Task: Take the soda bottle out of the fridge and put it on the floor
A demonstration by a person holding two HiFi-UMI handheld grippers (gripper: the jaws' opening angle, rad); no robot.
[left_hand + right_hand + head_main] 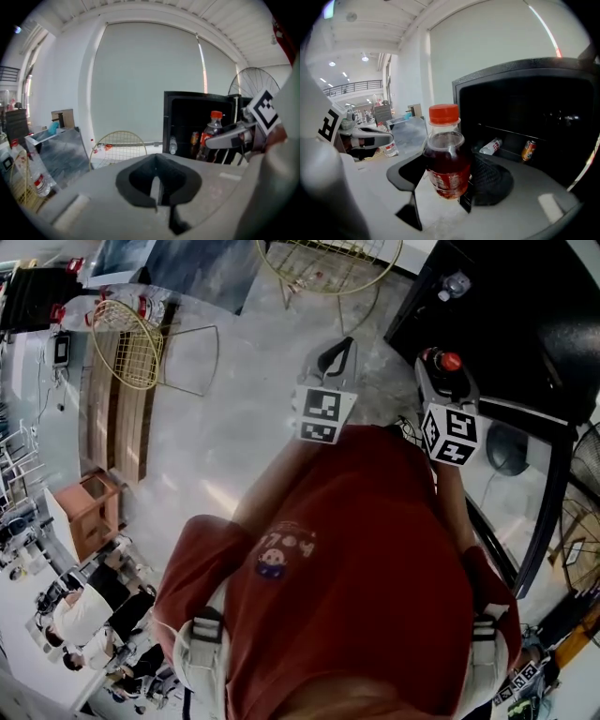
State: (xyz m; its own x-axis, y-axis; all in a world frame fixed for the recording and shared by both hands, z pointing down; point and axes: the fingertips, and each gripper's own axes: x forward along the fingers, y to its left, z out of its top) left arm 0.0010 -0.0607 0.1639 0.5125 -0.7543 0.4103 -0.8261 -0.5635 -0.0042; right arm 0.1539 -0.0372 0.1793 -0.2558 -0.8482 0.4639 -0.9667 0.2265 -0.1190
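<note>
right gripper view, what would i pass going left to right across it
left gripper → soda bottle → clear bottle lying on its side → orange can

In your head view, your right gripper (439, 374) hides the soda bottle (451, 361) below its red cap. The fridge (525, 315) runs off the far right edge, its inside too dark to tell.

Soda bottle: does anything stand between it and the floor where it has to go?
Nothing visible does. The right gripper holds the soda bottle in front of the open fridge, and the floor nearby looks bare; the left gripper is off to the side.
</note>
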